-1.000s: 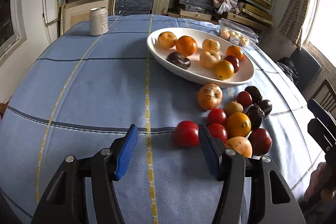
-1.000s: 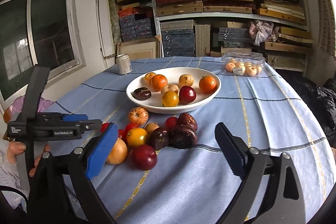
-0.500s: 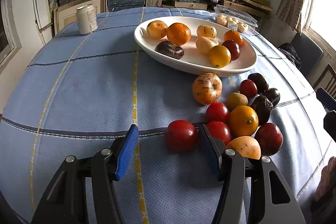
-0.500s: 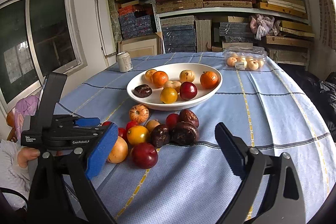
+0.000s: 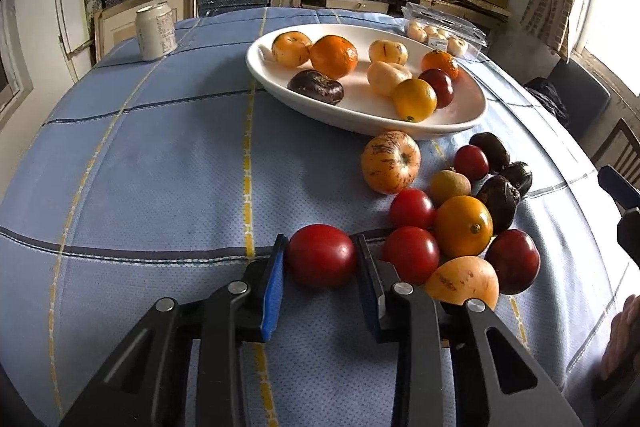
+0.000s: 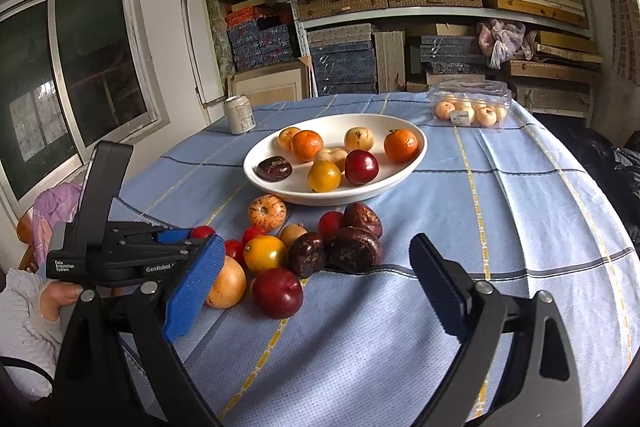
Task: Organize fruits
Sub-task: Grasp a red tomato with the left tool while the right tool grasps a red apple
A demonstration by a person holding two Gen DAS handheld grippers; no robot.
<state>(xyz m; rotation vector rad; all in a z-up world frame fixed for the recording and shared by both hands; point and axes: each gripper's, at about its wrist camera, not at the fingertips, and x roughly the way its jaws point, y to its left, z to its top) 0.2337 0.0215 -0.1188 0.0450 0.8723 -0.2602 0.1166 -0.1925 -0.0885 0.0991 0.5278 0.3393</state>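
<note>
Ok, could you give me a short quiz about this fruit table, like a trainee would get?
1. True or false: the white bowl is empty.
2. What sits between the fingers of the left gripper: A a can, B a red fruit, C an orange?
3. How many pieces does that bowl hold?
Key: 1 false. 2 B; the fingers are closing on it, with both pads at its sides. 3 eight.

Glossy red tomato (image 5: 321,255); matt woven tablecloth (image 5: 160,163); glazed plate (image 5: 360,115)

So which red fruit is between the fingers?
The big red tomato, alone at the left edge of the pile; the left gripper is closing on it. The other red ones lie outside.
</note>
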